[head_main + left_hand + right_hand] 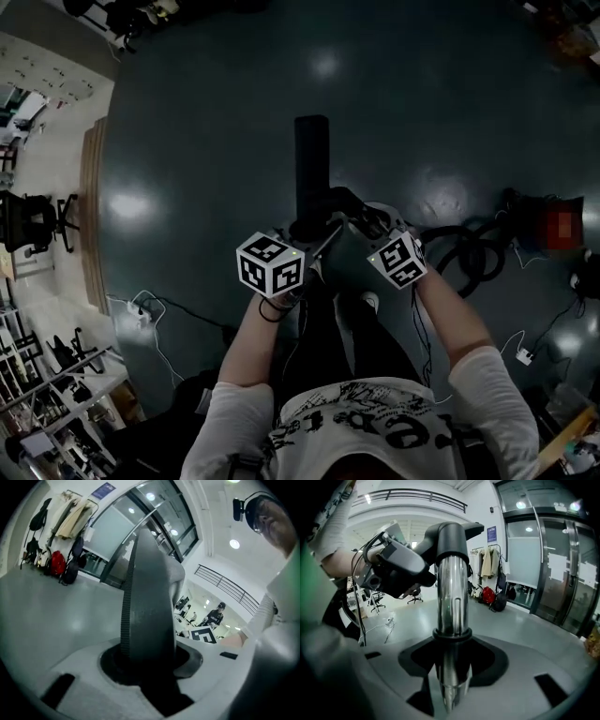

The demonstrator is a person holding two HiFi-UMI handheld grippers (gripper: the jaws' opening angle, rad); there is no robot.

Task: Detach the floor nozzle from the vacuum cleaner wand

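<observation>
Right now both grippers are held close together in front of the person, above the dark floor (pixel 206 122). The left gripper (pixel 298 234) has its jaws clenched on the floor nozzle (pixel 312 150), a dark, flat-sided piece with a ribbed strip along one edge. In the head view the nozzle stands lengthwise away from the person, off the floor. The right gripper (pixel 367 228) has its jaws grasping the chrome wand (pixel 452 597), which runs straight along the middle of the right gripper view. The tube's far end sits in a dark bent neck (pixel 450 534), beside the left gripper. A black hose (pixel 469 248) lies coiled toward the floor's right edge, and a white cable (pixel 141 314) near its left edge.
</observation>
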